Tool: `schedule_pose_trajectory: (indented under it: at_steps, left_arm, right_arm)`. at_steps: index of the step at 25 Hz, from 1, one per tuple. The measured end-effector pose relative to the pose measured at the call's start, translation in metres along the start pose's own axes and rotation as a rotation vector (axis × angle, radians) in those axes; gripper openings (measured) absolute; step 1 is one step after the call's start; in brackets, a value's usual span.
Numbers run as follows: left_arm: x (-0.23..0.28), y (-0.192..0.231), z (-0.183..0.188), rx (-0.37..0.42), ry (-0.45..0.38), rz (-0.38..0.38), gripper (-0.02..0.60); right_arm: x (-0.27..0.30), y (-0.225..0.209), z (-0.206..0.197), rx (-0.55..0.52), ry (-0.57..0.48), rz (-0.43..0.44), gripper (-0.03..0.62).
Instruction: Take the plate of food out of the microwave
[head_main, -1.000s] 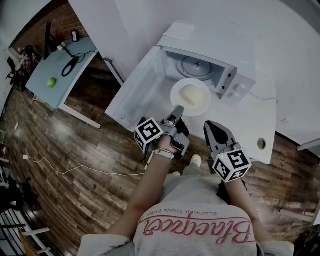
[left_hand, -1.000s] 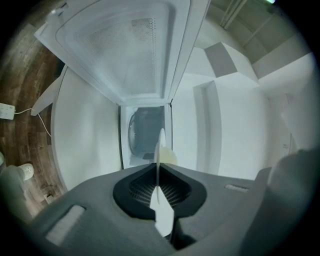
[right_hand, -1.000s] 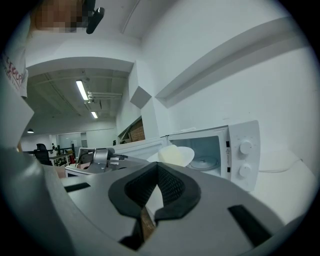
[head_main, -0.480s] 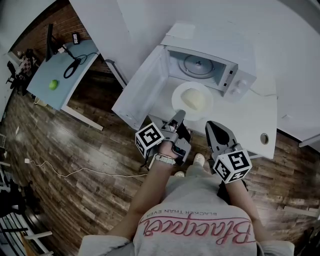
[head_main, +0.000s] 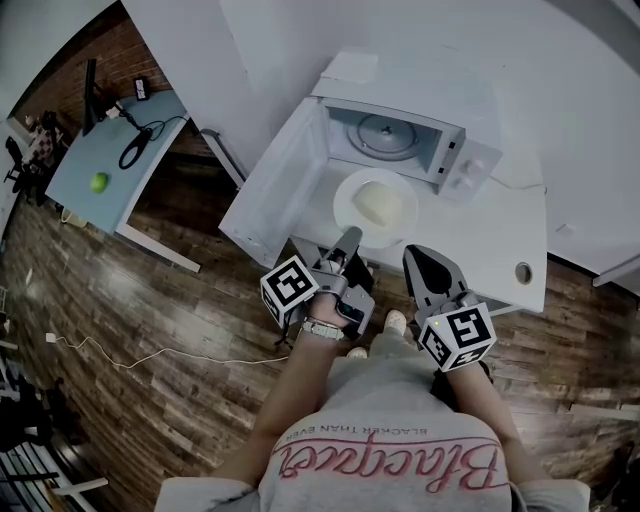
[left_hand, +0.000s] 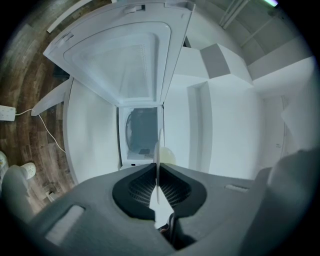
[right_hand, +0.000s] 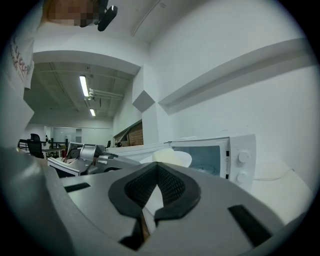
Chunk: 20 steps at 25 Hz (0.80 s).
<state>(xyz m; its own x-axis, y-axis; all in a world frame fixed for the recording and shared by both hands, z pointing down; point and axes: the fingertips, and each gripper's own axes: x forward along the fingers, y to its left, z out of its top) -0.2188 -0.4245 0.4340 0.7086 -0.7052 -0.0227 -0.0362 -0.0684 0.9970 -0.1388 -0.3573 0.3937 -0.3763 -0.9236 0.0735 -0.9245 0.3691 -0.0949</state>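
Note:
A white plate (head_main: 375, 205) with a pale lump of food (head_main: 372, 203) hangs over the white counter (head_main: 480, 250), just in front of the open microwave (head_main: 400, 135). My left gripper (head_main: 349, 238) is shut on the plate's near left rim. In the left gripper view (left_hand: 157, 167) the plate (left_hand: 158, 150) shows edge-on between the pads, with the food (left_hand: 168, 156) beside it. My right gripper (head_main: 421, 256) is shut on nothing, near the counter's front edge to the right of the plate. In the right gripper view (right_hand: 157, 166) the plate (right_hand: 172, 157) and the microwave (right_hand: 215, 155) lie ahead.
The microwave door (head_main: 275, 190) stands swung out to the left, beside my left gripper. A glass turntable (head_main: 385, 133) lies inside the oven. The counter has a round hole (head_main: 523, 272) at the right. Far left is a table (head_main: 120, 150) with a green ball (head_main: 99, 181).
My left gripper has drawn the plate a little further from the microwave's mouth, toward me. My right gripper has drifted back with it, still shut.

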Motion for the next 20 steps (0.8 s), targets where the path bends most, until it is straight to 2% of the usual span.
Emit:
schedule_pose_trajectory:
  at_steps: [8, 14, 20]
  left_arm:
    - [0.004, -0.009, -0.003, -0.016, -0.012, 0.009, 0.017]
    - [0.012, -0.019, -0.009, -0.016, -0.025, 0.009, 0.017]
    - [0.035, -0.027, -0.016, -0.014, -0.047, 0.011, 0.017]
  right_arm:
    - [-0.005, -0.018, 0.011, -0.01, 0.01, -0.043, 0.006]
    - [-0.005, -0.026, 0.033, -0.118, -0.007, -0.026, 0.006]
    - [-0.002, -0.052, 0.043, -0.102, -0.024, -0.01, 0.006]
